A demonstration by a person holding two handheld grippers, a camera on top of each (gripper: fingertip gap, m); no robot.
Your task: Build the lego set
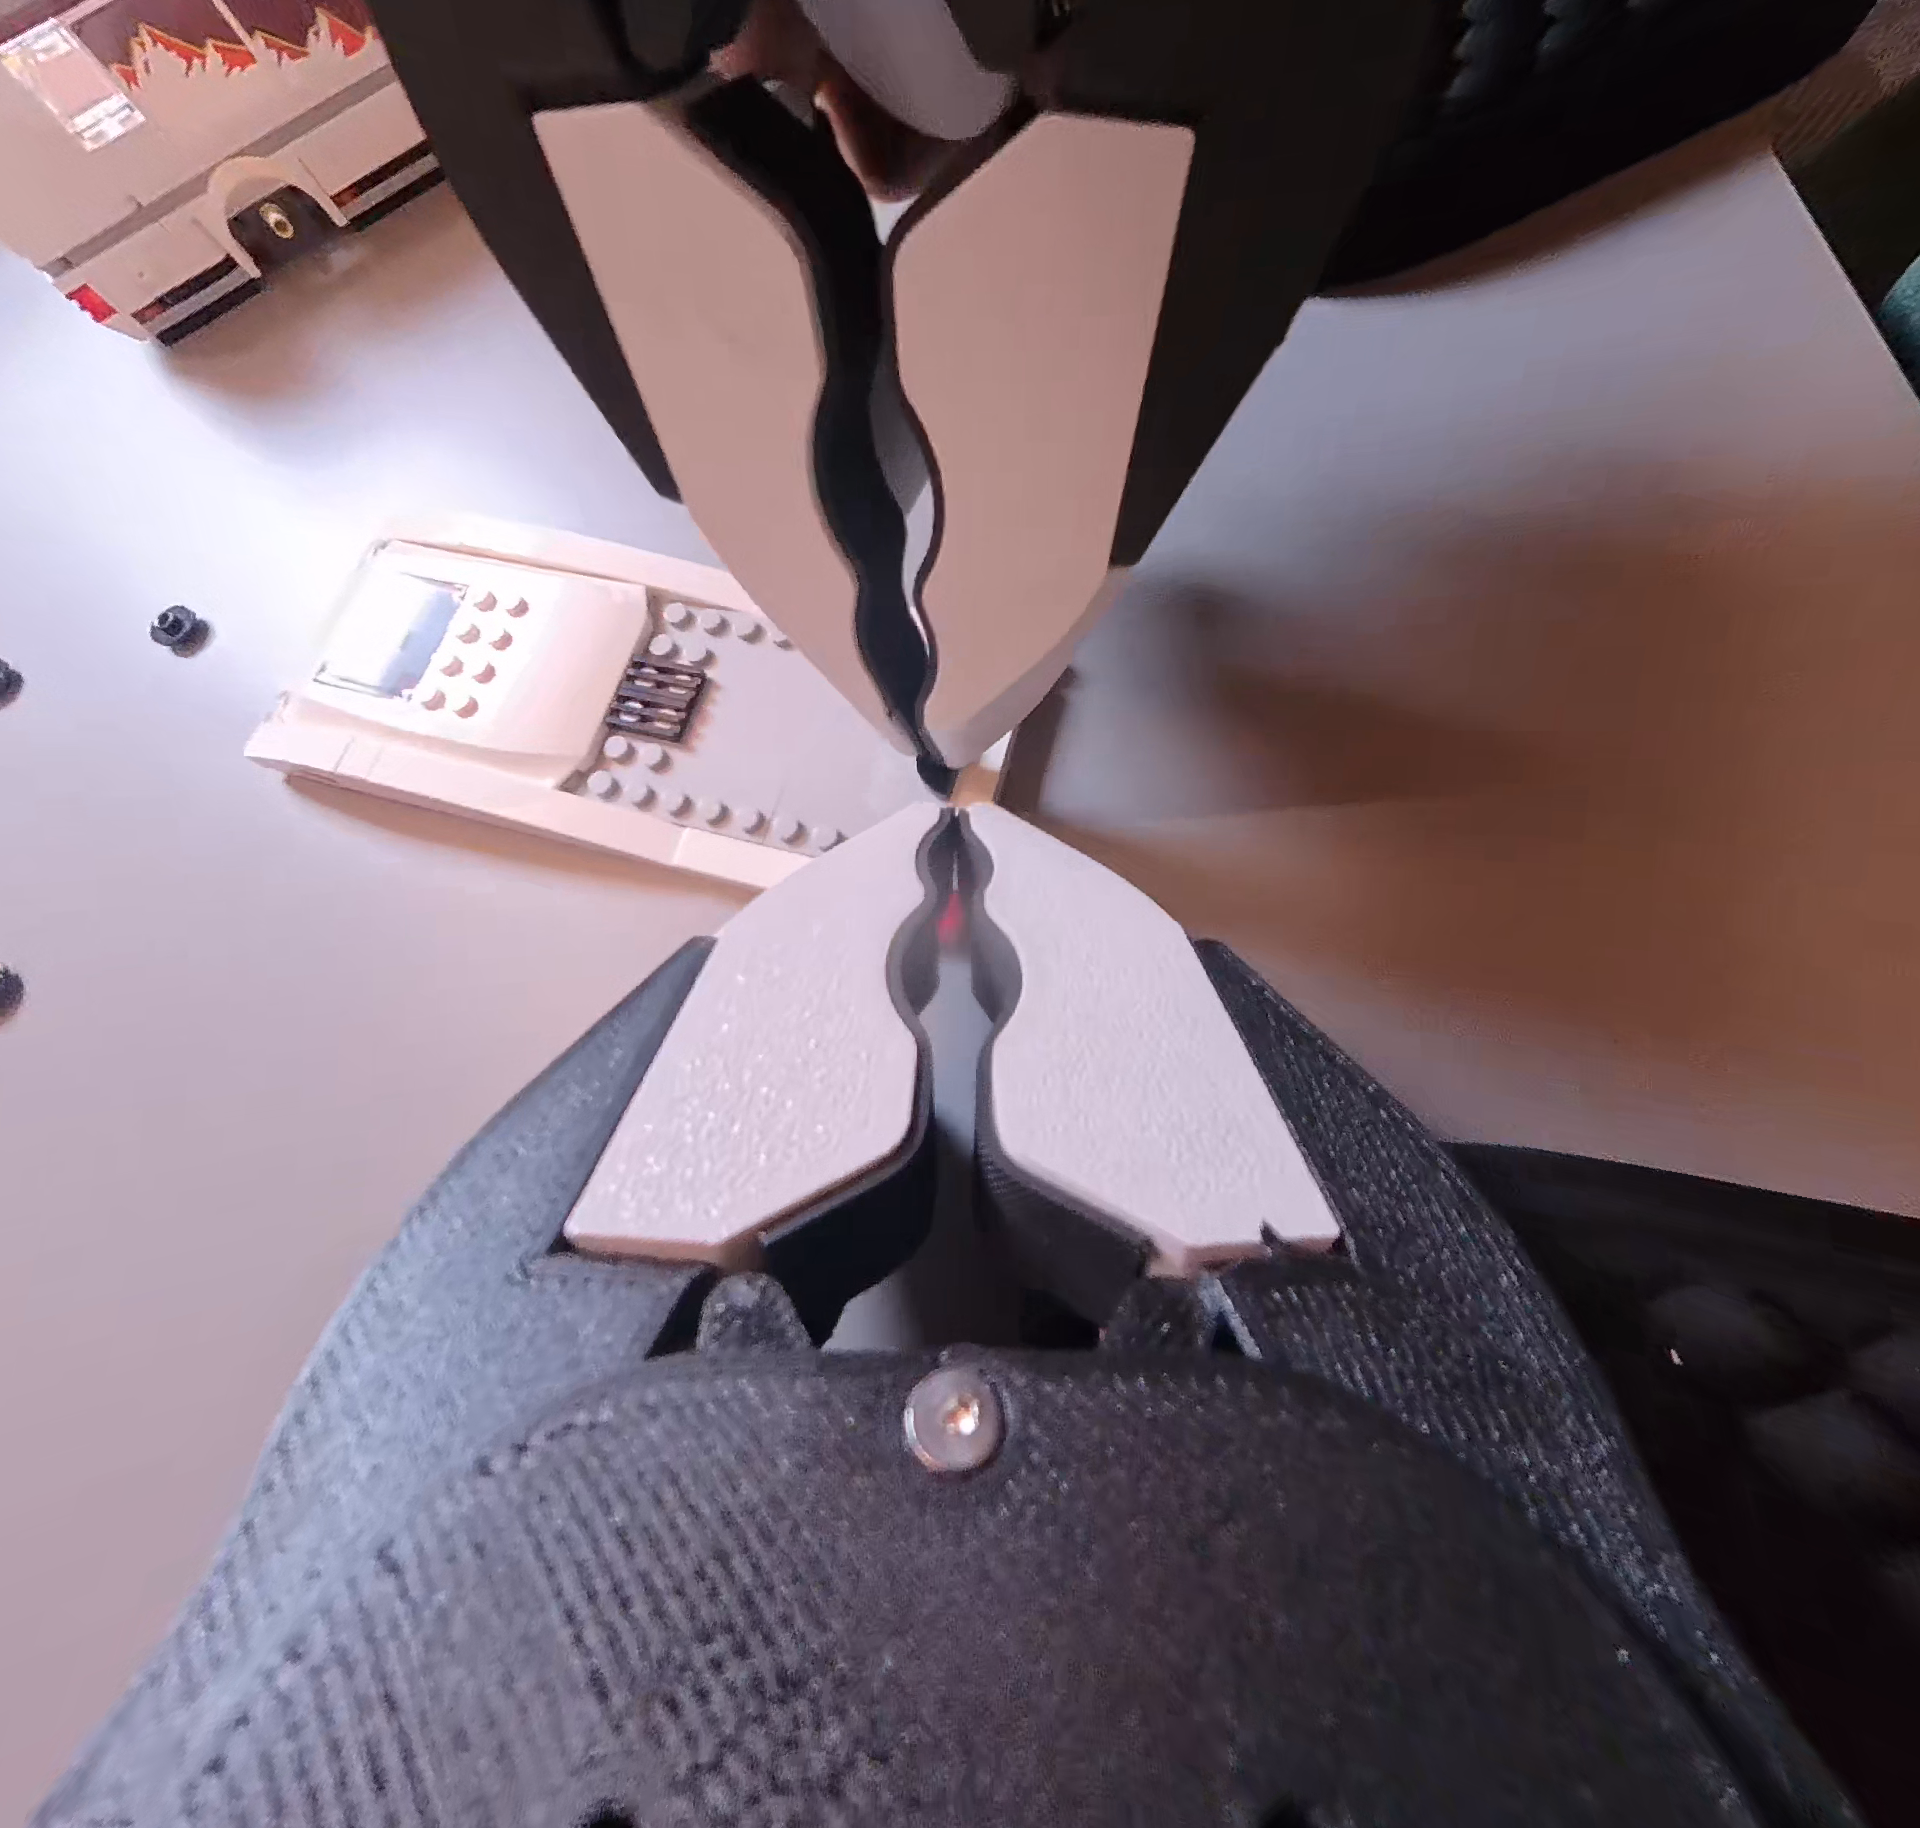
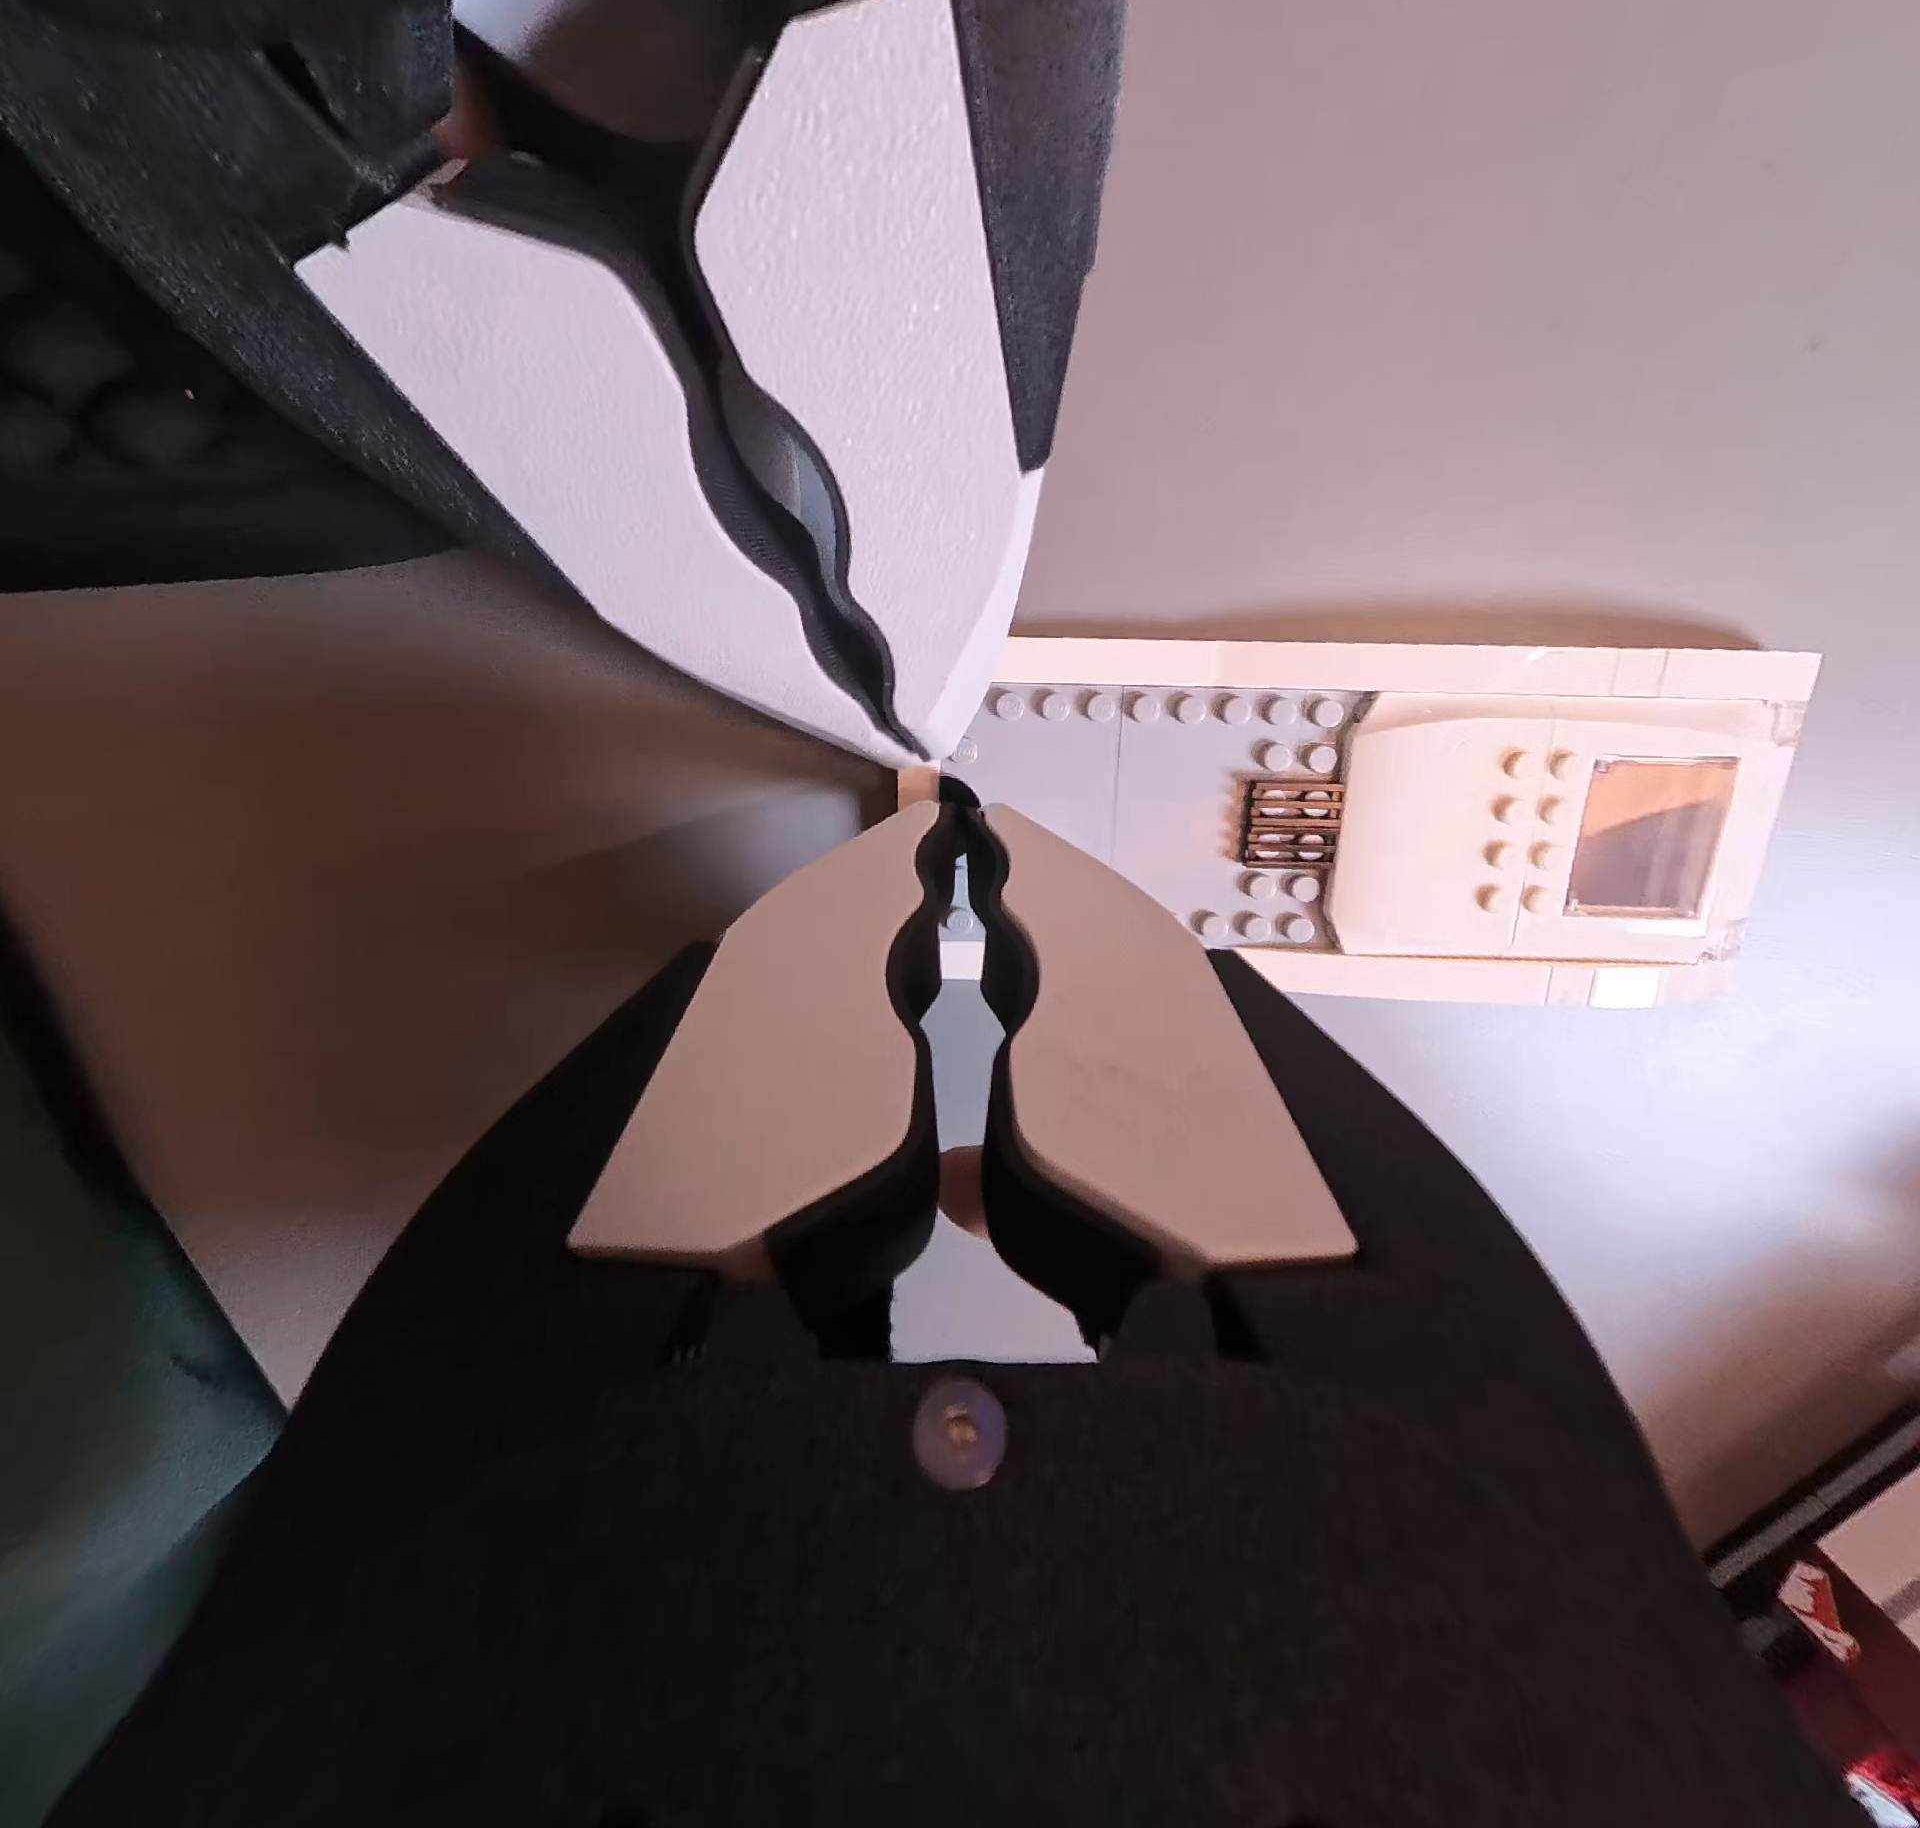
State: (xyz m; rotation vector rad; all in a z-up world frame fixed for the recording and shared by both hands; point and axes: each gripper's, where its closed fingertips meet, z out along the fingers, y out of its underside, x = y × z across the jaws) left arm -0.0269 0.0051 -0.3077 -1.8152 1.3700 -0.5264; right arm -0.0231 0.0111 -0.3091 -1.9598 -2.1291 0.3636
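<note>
Here the two claws meet tip to tip near the middle of both frames, above a white table (image 1: 208, 947). The right gripper (image 2: 954, 810) rises from the bottom of its own view with its jaws drawn narrow, pinching a small black round piece (image 2: 956, 794) at the very tips. In the left wrist view that same piece (image 1: 935, 772) shows as a dark nub at the end of the right claw, which comes down from the top of the frame. The left gripper (image 1: 948, 814) has its jaws closed together, tips just beside the black piece. Whether it grips anything cannot be told. A small tan bit (image 2: 920, 777) sits right at the meeting point, at the near end of a brick-built roof panel (image 2: 1351, 672).

That panel lies flat on the table, at centre right in the right wrist view and centre left in the left one. It is white-edged with a grey studded middle, a dark grille (image 2: 1294, 822) and a clear window tile (image 2: 1652, 838). A toy brick camper van (image 1: 208, 137) stands in the upper left of the left view, and loose black studs (image 1: 179, 627) dot the left edge. A red box (image 2: 1849, 1664) shows at lower right of the right view.
</note>
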